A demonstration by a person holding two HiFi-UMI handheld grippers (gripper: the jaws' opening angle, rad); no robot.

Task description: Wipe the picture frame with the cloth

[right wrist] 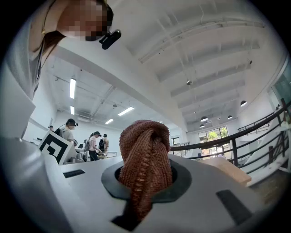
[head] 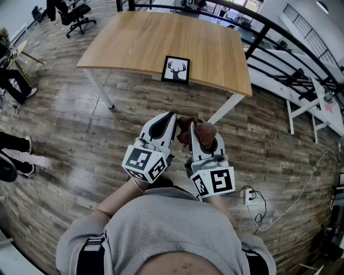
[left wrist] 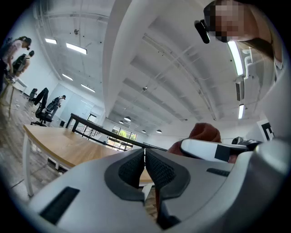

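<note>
A black picture frame (head: 176, 70) with a deer-head print lies near the front edge of the wooden table (head: 134, 45). Both grippers are held close to the person's body, well short of the table. My right gripper (head: 198, 129) is shut on a reddish-brown knitted cloth (right wrist: 144, 159), which bulges up between its jaws and shows as a brown bunch (head: 203, 132) in the head view. My left gripper (head: 171, 119) is shut with nothing in it; its dark pads (left wrist: 132, 169) meet in the left gripper view. The cloth (left wrist: 204, 133) also shows to its right there.
Wood-plank floor lies between me and the table. A black railing (head: 263, 32) runs behind the table at the right. An office chair (head: 75, 16) stands far left. A power strip with cable (head: 250, 196) lies on the floor at my right. People stand in the background (right wrist: 93, 143).
</note>
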